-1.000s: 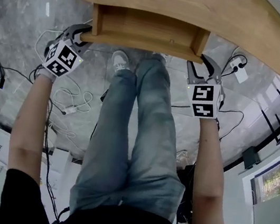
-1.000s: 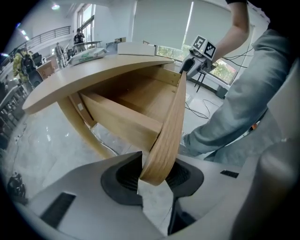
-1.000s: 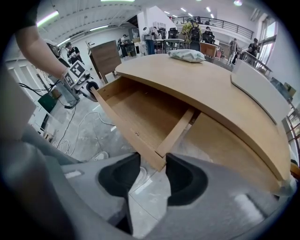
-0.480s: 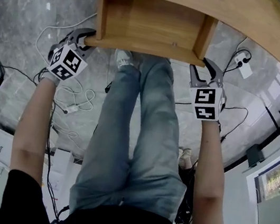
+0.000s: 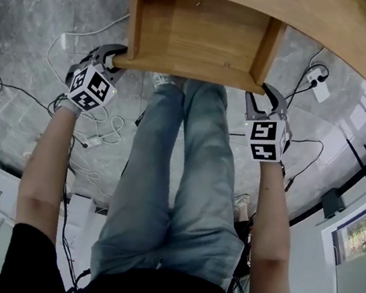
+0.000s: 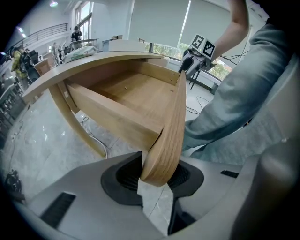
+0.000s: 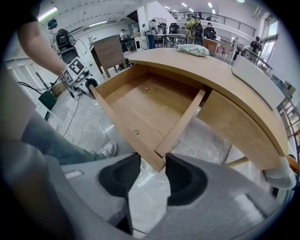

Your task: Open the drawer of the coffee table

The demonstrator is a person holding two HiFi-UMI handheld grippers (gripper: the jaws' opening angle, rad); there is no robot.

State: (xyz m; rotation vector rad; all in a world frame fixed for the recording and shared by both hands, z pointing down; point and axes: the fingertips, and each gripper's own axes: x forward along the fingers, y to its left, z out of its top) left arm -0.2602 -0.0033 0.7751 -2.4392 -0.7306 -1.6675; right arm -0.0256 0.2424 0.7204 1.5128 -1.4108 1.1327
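The wooden coffee table [image 5: 317,22] spans the top of the head view. Its empty drawer [image 5: 199,36] stands pulled far out toward me. My left gripper [image 5: 116,58] is shut on the left end of the drawer front [image 6: 171,126], whose rounded edge sits between the jaws [image 6: 157,180]. Over at the right end, my right gripper [image 5: 261,93] is shut on the front's corner [image 7: 157,161], the pads pressing it from both sides [image 7: 152,173]. The drawer's bare inside [image 7: 150,103] shows in the right gripper view.
My legs in jeans [image 5: 186,171] and a sneaker [image 7: 108,150] are right under the drawer front. White cables [image 5: 90,133] and a power strip [image 5: 317,89] lie on the marble floor. A white bag [image 7: 190,49] rests on the table top.
The drawer has slid further out of the table toward me. Both grippers have come back with it, still clamped on the ends of its front.
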